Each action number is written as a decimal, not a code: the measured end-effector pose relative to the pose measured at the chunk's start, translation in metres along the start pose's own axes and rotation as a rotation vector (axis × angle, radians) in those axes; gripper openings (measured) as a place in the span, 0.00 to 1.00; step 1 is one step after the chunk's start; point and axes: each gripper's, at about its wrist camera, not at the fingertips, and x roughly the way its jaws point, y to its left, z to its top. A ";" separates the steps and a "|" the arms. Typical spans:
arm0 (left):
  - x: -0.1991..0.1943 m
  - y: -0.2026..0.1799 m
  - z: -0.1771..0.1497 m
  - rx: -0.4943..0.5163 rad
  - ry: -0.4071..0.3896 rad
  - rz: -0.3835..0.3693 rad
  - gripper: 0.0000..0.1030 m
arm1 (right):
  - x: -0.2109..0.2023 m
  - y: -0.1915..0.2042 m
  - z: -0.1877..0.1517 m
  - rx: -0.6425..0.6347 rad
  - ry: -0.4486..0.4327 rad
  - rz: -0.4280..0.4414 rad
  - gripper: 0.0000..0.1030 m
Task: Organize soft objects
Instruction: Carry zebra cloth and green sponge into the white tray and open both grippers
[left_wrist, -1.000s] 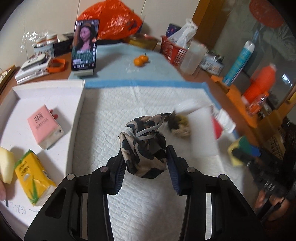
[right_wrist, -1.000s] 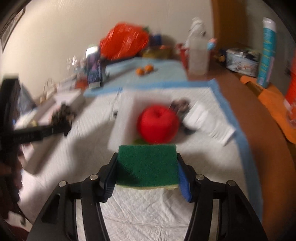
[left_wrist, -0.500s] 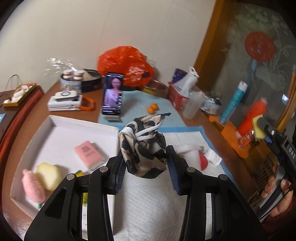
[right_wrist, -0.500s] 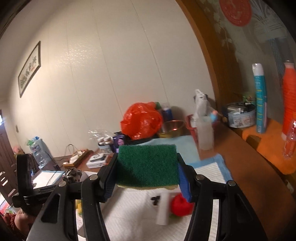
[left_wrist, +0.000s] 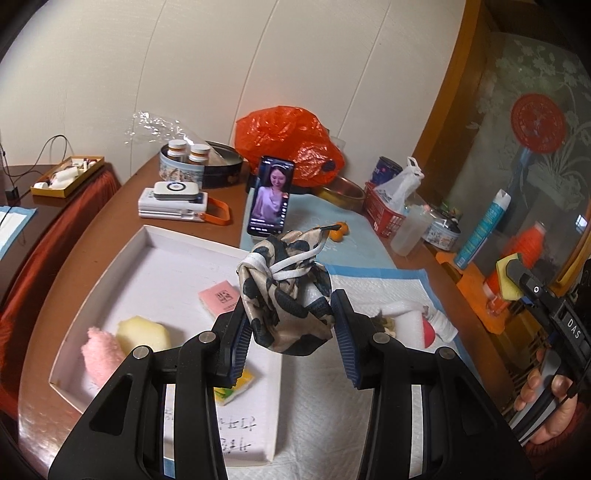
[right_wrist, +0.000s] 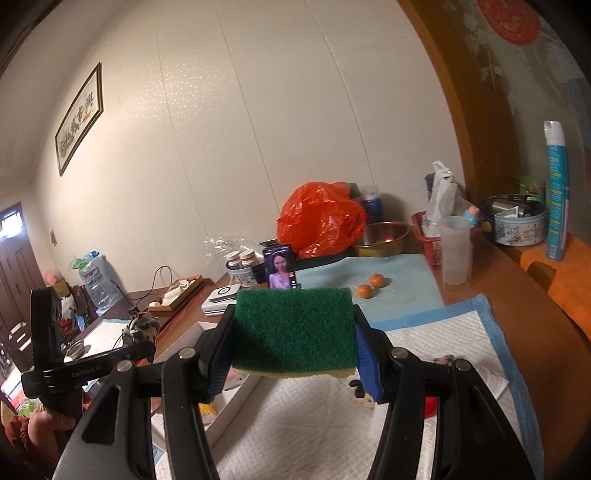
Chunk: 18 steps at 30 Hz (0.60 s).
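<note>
My left gripper (left_wrist: 290, 338) is shut on a black-and-cream patterned cloth bundle (left_wrist: 286, 295) tied with a white band, held high above the right edge of the white tray (left_wrist: 147, 236). The tray holds a pink tissue pack (left_wrist: 220, 297), a pale yellow sponge (left_wrist: 142, 332), a pink fluffy item (left_wrist: 101, 356) and a yellow tissue pack (left_wrist: 236, 386). My right gripper (right_wrist: 293, 354) is shut on a green-and-yellow scouring sponge (right_wrist: 295, 328), held high over the white quilted pad (right_wrist: 424, 332). It also shows at the right of the left wrist view (left_wrist: 511, 280).
A white foam piece (left_wrist: 404, 314), a red ball (left_wrist: 428, 334) and a small bottle (left_wrist: 443, 325) lie on the pad. At the back stand a phone (left_wrist: 271, 201), orange bag (left_wrist: 291, 144), two tangerines (right_wrist: 369, 286), red basket (left_wrist: 382, 216), plastic cup (right_wrist: 456, 254) and spray can (right_wrist: 556, 192).
Both grippers have risen from the pad with their loads. The left one has moved up and left, so the tray now lies below the cloth bundle.
</note>
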 end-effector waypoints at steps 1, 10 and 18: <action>-0.001 0.003 0.000 -0.002 -0.002 0.002 0.40 | 0.001 0.002 -0.001 -0.002 0.002 0.003 0.56; -0.006 0.019 0.000 -0.023 -0.001 0.012 0.40 | 0.012 0.018 -0.002 -0.015 0.019 0.021 0.56; -0.010 0.035 -0.002 -0.035 0.007 0.023 0.40 | 0.022 0.026 -0.007 -0.008 0.044 0.036 0.56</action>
